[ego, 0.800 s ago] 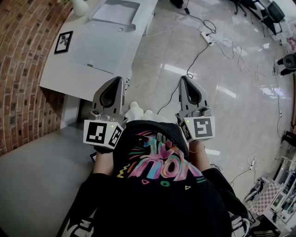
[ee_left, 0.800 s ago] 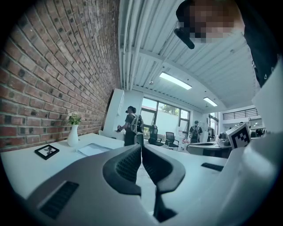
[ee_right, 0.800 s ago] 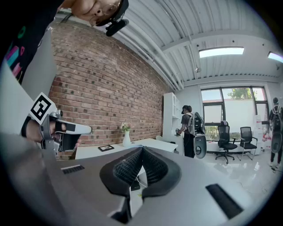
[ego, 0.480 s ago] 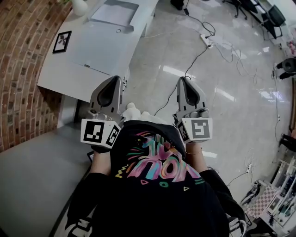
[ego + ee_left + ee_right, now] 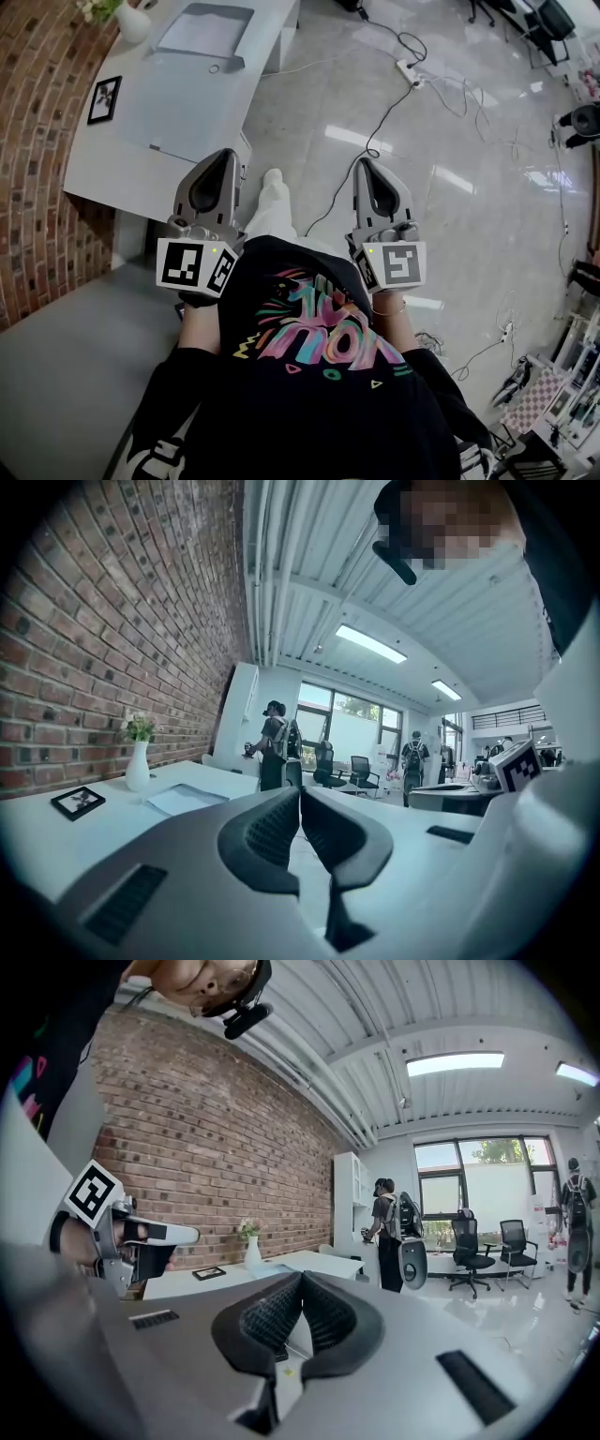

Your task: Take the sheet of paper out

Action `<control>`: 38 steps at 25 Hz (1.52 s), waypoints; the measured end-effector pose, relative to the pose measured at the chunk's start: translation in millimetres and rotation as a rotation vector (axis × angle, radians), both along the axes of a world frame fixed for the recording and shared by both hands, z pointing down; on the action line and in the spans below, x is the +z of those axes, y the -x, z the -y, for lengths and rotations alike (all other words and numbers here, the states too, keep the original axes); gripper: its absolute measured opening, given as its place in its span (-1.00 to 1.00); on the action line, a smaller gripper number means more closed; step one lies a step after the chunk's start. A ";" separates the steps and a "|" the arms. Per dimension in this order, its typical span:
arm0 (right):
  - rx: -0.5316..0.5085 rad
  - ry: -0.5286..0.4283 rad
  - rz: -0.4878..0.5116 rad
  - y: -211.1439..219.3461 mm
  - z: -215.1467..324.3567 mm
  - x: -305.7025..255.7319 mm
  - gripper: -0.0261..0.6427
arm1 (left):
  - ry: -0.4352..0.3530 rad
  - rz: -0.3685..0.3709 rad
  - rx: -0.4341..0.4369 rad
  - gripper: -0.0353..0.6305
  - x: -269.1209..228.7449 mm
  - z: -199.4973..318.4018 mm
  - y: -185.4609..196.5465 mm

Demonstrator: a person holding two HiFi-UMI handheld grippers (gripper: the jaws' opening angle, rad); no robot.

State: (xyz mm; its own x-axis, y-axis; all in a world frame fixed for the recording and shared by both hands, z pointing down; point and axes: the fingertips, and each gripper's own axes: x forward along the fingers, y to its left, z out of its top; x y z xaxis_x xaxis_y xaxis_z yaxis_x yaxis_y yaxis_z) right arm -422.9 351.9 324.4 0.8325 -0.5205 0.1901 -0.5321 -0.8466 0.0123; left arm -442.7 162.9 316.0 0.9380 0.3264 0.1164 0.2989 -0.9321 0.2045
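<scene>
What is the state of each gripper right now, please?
Left gripper: closed, holding nothing.
Right gripper: closed, holding nothing.

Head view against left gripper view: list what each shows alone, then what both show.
Only the head view: the person's printed black shirt, floor cables and a power strip.
Only the left gripper view: ceiling lights, windows, office chairs and people standing far off.
Both: the shut left gripper, the brick wall, the white desk, the vase, the picture frame and the grey tray.
</scene>
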 end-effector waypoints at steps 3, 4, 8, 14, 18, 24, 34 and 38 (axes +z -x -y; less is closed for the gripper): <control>0.007 -0.032 -0.011 -30.2 -1.9 1.7 -0.87 | -0.003 -0.002 0.014 -0.82 4.3 -6.4 -32.2; 0.005 -0.028 -0.010 -42.1 -2.7 4.4 -0.87 | -0.002 -0.002 0.018 -0.82 6.7 -8.3 -45.7; -0.012 -0.006 0.001 -97.4 0.5 11.3 -0.87 | 0.008 0.009 0.029 -0.82 15.1 -10.9 -107.1; -0.044 -0.022 0.027 -196.7 29.4 6.2 -0.87 | 0.028 0.030 0.028 -0.82 16.1 6.3 -208.6; -0.094 -0.044 0.023 -269.6 57.2 5.6 -0.87 | 0.036 0.026 -0.003 -0.82 19.0 22.9 -273.4; -0.183 -0.035 0.029 -335.2 108.7 5.3 -0.87 | 0.054 0.034 -0.074 -0.82 23.4 65.0 -323.6; -0.288 0.020 0.096 -402.3 148.6 36.6 -0.87 | 0.067 0.031 -0.248 -0.82 32.6 119.5 -357.1; -0.388 0.019 0.078 -444.2 175.2 44.6 -0.87 | 0.058 0.029 -0.365 -0.82 40.4 144.3 -371.4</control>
State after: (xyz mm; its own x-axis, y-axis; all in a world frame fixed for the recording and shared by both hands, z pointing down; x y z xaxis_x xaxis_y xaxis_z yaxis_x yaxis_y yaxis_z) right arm 21.3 176.6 369.0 0.5571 -0.7895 0.2574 -0.8126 -0.5822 -0.0272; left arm -71.4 18.6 356.4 0.9905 -0.0220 0.1357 -0.0575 -0.9629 0.2637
